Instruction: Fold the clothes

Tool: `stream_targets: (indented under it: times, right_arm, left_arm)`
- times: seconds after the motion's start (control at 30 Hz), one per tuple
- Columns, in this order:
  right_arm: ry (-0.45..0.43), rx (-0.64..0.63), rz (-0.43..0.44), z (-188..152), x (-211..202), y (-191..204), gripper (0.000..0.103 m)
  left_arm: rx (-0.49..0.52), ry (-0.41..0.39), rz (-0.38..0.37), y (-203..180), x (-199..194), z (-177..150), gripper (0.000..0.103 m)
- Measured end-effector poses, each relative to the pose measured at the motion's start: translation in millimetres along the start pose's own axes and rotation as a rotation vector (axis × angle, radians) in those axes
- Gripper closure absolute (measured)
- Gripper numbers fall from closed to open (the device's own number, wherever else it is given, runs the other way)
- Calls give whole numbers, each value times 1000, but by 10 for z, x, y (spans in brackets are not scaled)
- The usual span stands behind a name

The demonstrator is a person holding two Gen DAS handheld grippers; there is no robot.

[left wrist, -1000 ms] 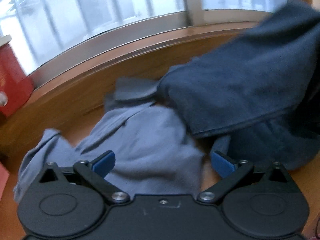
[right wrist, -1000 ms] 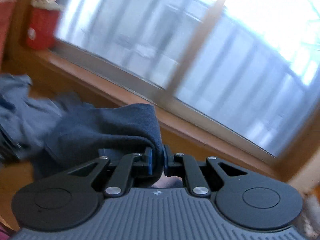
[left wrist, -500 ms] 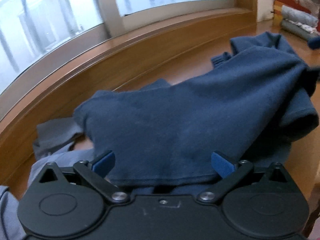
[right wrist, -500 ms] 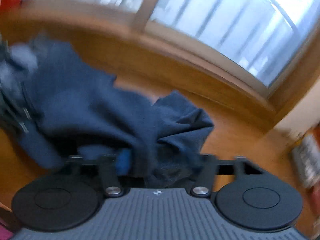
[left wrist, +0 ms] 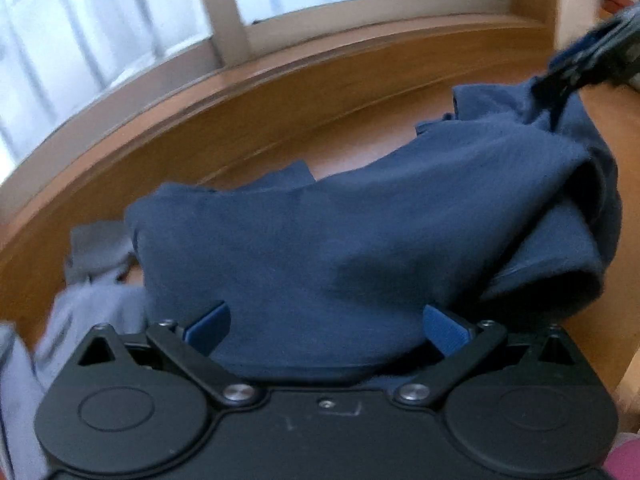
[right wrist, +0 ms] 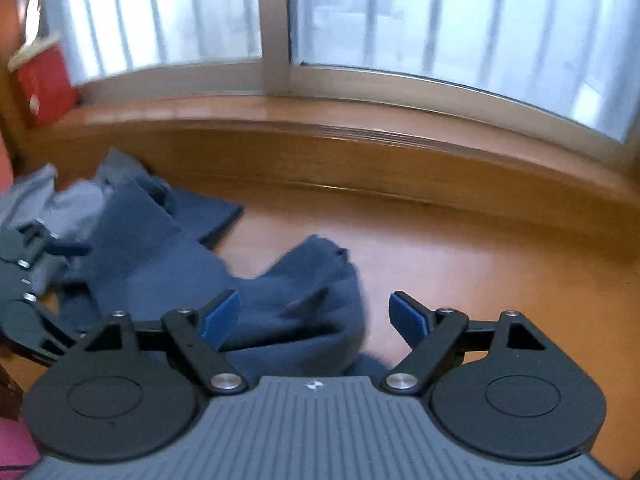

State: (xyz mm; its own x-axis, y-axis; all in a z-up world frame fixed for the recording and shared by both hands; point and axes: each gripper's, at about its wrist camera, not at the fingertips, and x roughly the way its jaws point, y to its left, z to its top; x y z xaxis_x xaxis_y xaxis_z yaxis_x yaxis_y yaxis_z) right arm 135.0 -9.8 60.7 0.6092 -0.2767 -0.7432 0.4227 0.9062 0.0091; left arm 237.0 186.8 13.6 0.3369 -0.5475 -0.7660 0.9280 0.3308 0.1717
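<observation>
A navy garment (left wrist: 360, 240) lies crumpled on the wooden surface (left wrist: 360, 140). My left gripper (left wrist: 328, 328) stands open, its blue pads wide apart, and the garment's near hem lies loosely between them. In the right wrist view my right gripper (right wrist: 314, 316) is open too; a bunched end of the navy garment (right wrist: 288, 300) sits between its pads, but neither pad presses on it. The right gripper (left wrist: 568, 72) shows blurred over the garment's far corner in the left wrist view. A lighter grey-blue garment (left wrist: 88, 292) lies at the left, partly under the navy one.
A wooden sill (right wrist: 360, 120) and a window (right wrist: 440, 20) run along the back. A red container (right wrist: 44, 80) stands on the sill at far left. Bare wood (right wrist: 500, 260) spreads to the right of the clothes. The left gripper (right wrist: 44, 264) is at the left edge of the right wrist view.
My right gripper, shut on the navy garment a second ago, has opened and sunk toward the surface; the garment now lies there. My left gripper moved from over the grey-blue garment to the navy one.
</observation>
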Motion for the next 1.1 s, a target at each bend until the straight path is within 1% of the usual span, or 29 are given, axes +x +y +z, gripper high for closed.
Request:
stream_targets:
  times: [0.07,0.1,0.17,0.27,0.3,0.43,0.5,0.53,0.57,0.6,0.63,0.67,0.7,0.73,0.77,0.8,0.83,0.93,1.0,1.07,1.1]
  right_arm:
    - [51,-29,77,20,187,-173,19]
    - [73,-46,118,21,287,-223,19]
    - [116,-80,200,22,487,-324,19]
    - [161,-127,258,46,607,-363,18]
    - [174,-135,272,57,649,-359,18]
    - [200,-166,302,118,754,-305,18]
    - [213,-158,297,123,803,-315,18]
    - [219,-149,288,122,832,-316,18]
    - [219,-137,275,118,850,-318,18]
    - [216,-126,270,108,863,-334,18]
    - [208,-118,273,94,873,-342,22]
    - [202,-110,284,80,885,-344,27]
    - [201,-90,309,66,885,-349,47]
    - [200,-64,339,52,878,-355,74]
    - [199,-37,370,37,871,-360,81]
    - [171,-48,359,33,819,-333,86]
    - [128,-78,327,33,743,-287,89]
    - [-53,-143,232,116,356,-288,90]
    - [-162,-142,176,260,46,-421,91]
    - [-252,-123,110,403,-256,-628,91]
    - [-295,-112,67,451,-408,-752,91]
  left_arm:
    - [-56,47,-49,-158,5,12,0]
    - [-87,63,-30,-256,10,14,0]
    - [-119,93,34,-381,12,20,0]
    - [-142,114,78,-463,18,56,0]
    - [-129,119,79,-475,61,78,0]
    - [-72,165,-1,-478,374,138,0]
    - [-102,159,-47,-414,462,165,0]
    - [-120,162,-69,-380,493,182,3]
    - [-124,150,-79,-376,487,185,10]
    - [-127,138,-88,-373,481,188,14]
    - [-128,124,-89,-380,466,186,22]
    - [-133,107,-84,-385,447,190,37]
    - [-145,87,-81,-380,422,203,46]
    - [-164,75,-79,-363,409,230,57]
    - [-188,72,-76,-343,407,263,65]
    - [-222,63,-72,-304,398,313,69]
    - [-255,53,-68,-266,386,365,73]
    - [-305,-24,-49,-171,221,582,79]
    - [-321,-112,-8,-100,11,771,80]
    - [-365,-206,-2,-15,-223,941,80]
    - [-370,-229,15,-13,-311,1020,80]
